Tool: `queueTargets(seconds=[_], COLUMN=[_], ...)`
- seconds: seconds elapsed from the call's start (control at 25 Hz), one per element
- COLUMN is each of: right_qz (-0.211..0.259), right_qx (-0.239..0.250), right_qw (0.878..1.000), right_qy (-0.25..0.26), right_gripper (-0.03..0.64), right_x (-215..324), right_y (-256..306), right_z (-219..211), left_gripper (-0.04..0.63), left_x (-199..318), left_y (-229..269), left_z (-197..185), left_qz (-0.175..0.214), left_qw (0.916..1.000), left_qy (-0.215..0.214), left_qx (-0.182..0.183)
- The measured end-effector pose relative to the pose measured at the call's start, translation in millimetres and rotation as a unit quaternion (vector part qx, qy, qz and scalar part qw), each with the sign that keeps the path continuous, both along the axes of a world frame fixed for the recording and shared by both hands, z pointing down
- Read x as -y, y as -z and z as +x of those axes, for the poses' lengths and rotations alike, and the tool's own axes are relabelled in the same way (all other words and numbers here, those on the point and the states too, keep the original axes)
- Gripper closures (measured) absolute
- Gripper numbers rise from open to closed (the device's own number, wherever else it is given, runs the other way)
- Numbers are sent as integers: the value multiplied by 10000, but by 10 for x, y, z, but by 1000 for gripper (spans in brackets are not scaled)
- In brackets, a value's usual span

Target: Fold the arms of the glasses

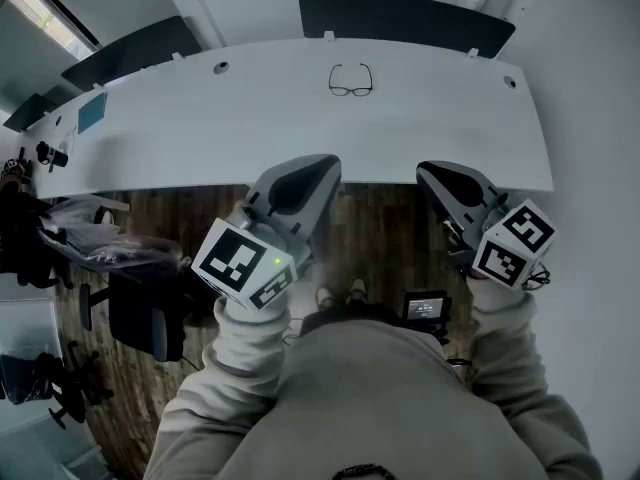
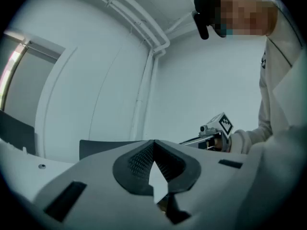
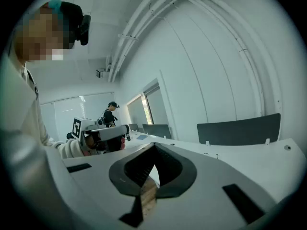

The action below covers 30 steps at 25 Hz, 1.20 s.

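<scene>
The glasses (image 1: 351, 80) lie on the white bench (image 1: 200, 128), near its far edge, with the arms open and pointing away from the person. Both grippers are held well apart from them, before the near edge of the bench. The left gripper (image 1: 325, 164) has its jaws pressed together, with nothing between them. The right gripper (image 1: 431, 169) also has its jaws together and empty.

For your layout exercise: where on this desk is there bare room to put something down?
Bare: the whole near strip of the desk in front of the glasses, and its right end beside them. Busier only at the left end, around the blue item.
</scene>
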State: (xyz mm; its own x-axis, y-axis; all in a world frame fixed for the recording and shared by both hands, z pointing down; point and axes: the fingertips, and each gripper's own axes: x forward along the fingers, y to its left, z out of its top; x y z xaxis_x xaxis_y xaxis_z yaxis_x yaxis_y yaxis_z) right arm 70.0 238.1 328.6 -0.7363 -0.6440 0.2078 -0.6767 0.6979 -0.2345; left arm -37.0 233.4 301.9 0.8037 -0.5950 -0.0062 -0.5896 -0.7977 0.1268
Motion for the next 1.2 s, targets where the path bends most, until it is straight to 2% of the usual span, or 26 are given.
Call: queueTargets(seconds=[0.16,0.4,0.64,0.92,1.2], right_qz=[-4,-69,-36,6,-47], right_qx=[51,184,177,139,370], right_qw=[10000,9998,9997,9998,9992], right_qy=[28,64,148,151,118], right_gripper=[598,598,597,597,597], right_x=[9,-6,-28,-31,-19], right_y=[-1,-20,-43,-16,-5], right_z=[-29,-19,-53,-41,-7], left_gripper=[600,600,600,600,600], left_x=[40,24,46,19,-1], left_y=[49,62,56,51,60], left_z=[-55,-35,-66,-48,3], left_qz=[168,186,267,218,314], left_qw=[9997,9998,9992,9996,9993], left_qy=[176,106,277,170,203], left_qx=[24,-60,-71,-71,-52])
